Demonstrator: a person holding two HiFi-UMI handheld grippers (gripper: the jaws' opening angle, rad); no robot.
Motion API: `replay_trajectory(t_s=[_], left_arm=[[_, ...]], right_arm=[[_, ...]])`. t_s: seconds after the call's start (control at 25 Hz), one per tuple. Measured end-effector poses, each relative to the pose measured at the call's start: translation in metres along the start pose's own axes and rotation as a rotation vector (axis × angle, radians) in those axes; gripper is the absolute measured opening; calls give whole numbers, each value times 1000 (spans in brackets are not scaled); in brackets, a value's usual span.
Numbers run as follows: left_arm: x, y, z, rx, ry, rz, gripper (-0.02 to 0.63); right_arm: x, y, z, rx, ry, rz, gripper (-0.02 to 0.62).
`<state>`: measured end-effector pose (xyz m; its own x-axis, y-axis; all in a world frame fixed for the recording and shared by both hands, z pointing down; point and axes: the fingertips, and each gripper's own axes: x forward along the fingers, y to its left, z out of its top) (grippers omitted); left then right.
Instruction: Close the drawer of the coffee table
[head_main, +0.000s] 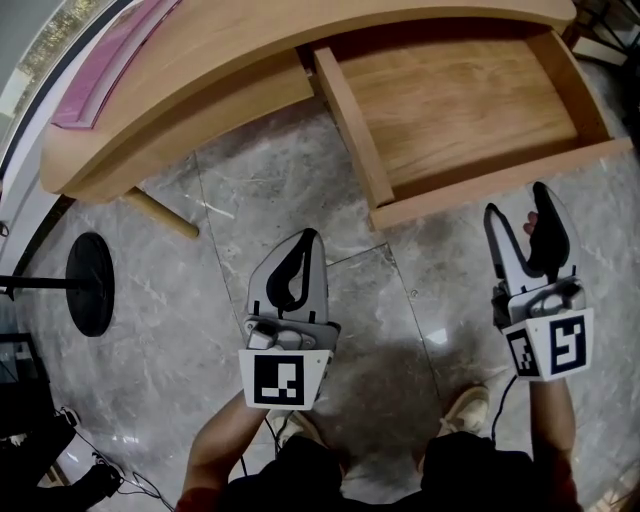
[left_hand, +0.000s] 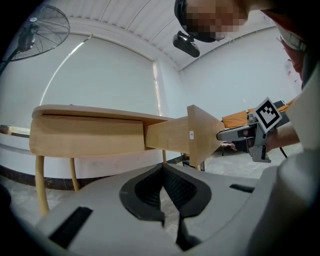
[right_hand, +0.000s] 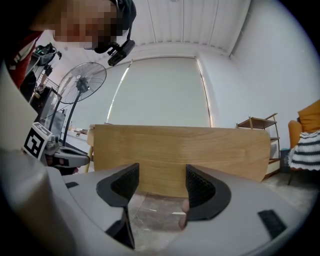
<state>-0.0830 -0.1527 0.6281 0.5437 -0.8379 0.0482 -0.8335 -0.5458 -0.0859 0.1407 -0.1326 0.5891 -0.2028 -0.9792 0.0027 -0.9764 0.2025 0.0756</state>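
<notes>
Open pale-wood drawer projects from the curved wooden desk, far right. Right gripper, fingers released and empty, faces the drawer's front panel; left gripper, fingers clenched, idle. A square mid-panel push should avoid jamming.

Light wooden drawer pulled fully out, empty, from curved wooden coffee table
</notes>
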Motion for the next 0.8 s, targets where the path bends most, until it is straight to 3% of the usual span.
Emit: replay_trajectory(t_s=[0.32,0.8], left_arm=[[1,2,-9,-8,5,15,6],[6,4,-13,-15,3,15,7]], right_arm=[[3,-8,4,6,-21,-63,272],[45,-15,14,24,23,-58,272]])
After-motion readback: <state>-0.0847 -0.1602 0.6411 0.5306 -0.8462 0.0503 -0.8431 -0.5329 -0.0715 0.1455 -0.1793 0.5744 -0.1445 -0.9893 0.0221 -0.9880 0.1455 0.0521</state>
